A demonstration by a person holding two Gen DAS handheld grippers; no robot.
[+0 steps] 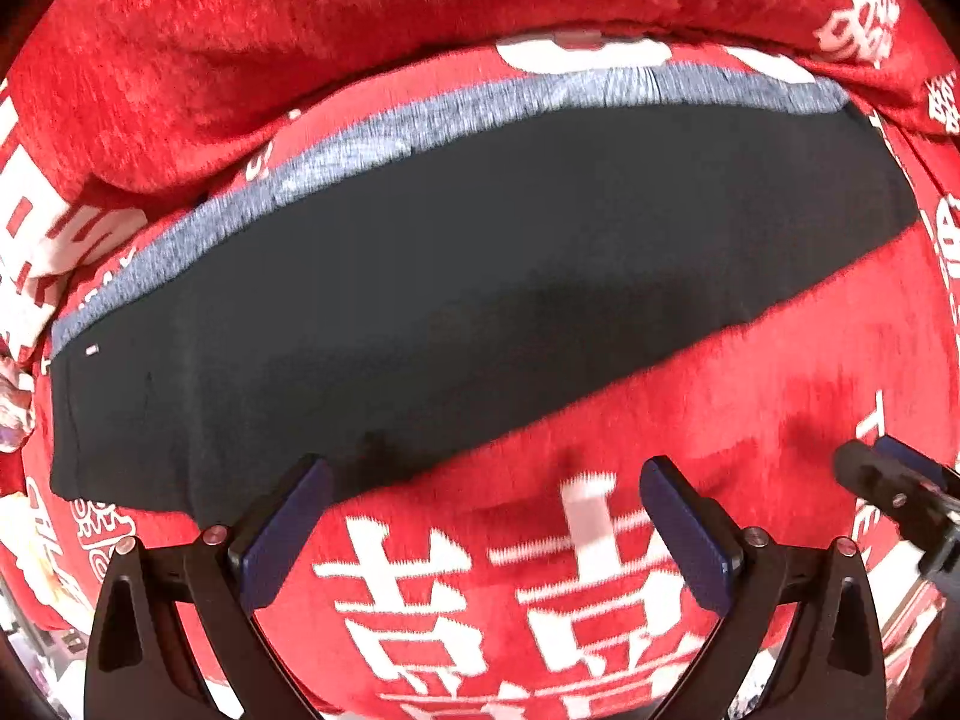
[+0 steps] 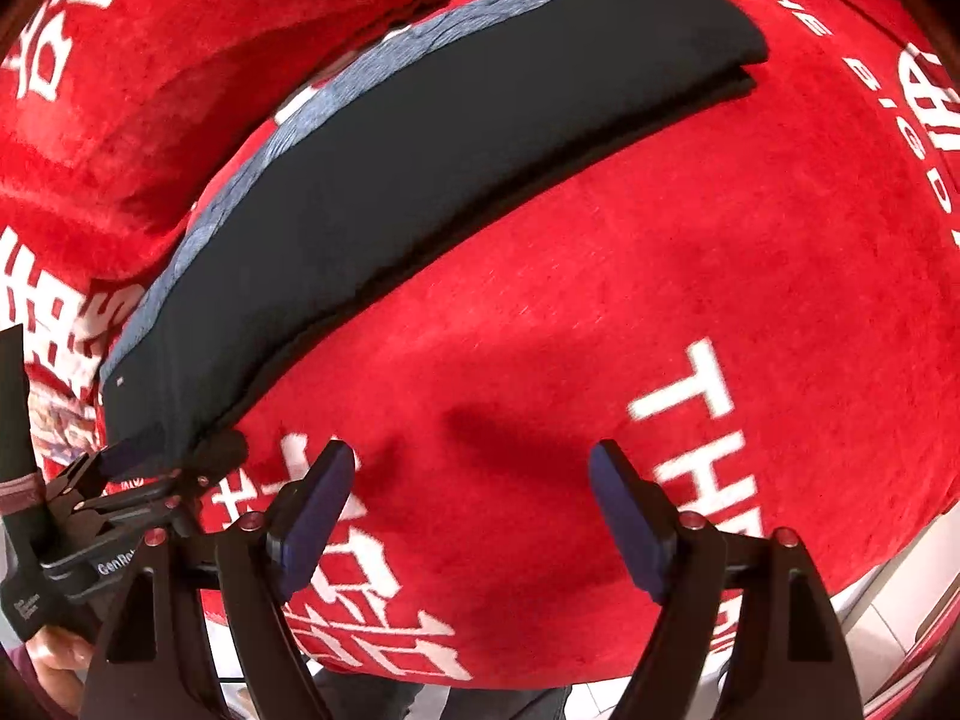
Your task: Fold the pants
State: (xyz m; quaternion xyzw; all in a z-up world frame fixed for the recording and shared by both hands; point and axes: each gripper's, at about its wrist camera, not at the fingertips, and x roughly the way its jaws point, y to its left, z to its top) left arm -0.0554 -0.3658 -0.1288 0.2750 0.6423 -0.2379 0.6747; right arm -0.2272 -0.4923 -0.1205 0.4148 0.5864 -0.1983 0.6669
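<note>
The dark pants (image 1: 432, 276) lie folded lengthwise into a long strip with a grey heathered stripe (image 1: 336, 162) along the far edge, on a red blanket (image 1: 750, 396) with white characters. They also show in the right wrist view (image 2: 420, 180). My left gripper (image 1: 483, 510) is open and empty, just short of the strip's near edge; it also shows in the right wrist view (image 2: 174, 456) by the strip's left end. My right gripper (image 2: 471, 498) is open and empty over bare blanket, well clear of the pants; its tip shows in the left wrist view (image 1: 882, 474).
A raised fold of the red blanket (image 1: 300, 30) bunches up behind the pants. The blanket's front edge drops off near me, with pale floor (image 2: 888, 618) at the lower right. A patterned object (image 1: 12, 414) sits at the far left.
</note>
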